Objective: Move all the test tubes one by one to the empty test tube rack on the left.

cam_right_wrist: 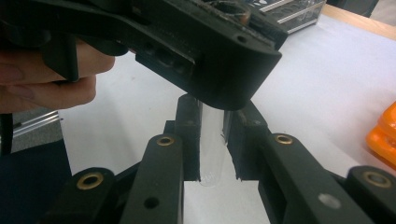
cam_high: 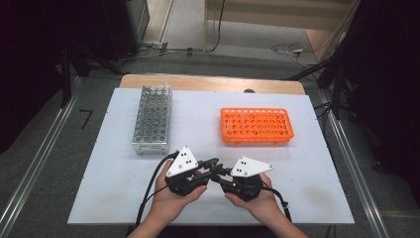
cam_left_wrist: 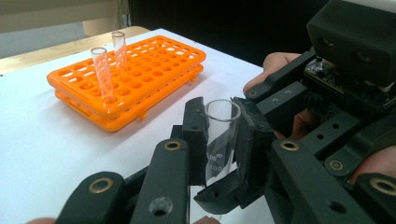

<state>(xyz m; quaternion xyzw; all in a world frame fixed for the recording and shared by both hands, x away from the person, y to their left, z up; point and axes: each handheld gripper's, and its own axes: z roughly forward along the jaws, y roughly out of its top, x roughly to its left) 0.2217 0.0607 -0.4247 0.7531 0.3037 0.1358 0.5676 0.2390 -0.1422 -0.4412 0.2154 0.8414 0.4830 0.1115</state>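
A clear glass test tube (cam_left_wrist: 219, 144) stands upright between the black jaws of my left gripper (cam_left_wrist: 223, 116), its open mouth on top. My right gripper (cam_right_wrist: 213, 135) is shut on the same tube (cam_right_wrist: 211, 154), lower down, with the rounded bottom showing below its pads. In the high view the left gripper (cam_high: 210, 164) and the right gripper (cam_high: 218, 173) meet tip to tip near the table's front middle. An orange tube rack (cam_high: 256, 126) lies at the right rear; in the left gripper view two glass tubes (cam_left_wrist: 102, 74) stand in the orange rack (cam_left_wrist: 154, 79).
A metal tube rack (cam_high: 152, 119) stands at the left rear of the white table top (cam_high: 307, 188). A wooden edge (cam_high: 213, 83) runs along the far side. Cables trail from both grippers toward the front edge.
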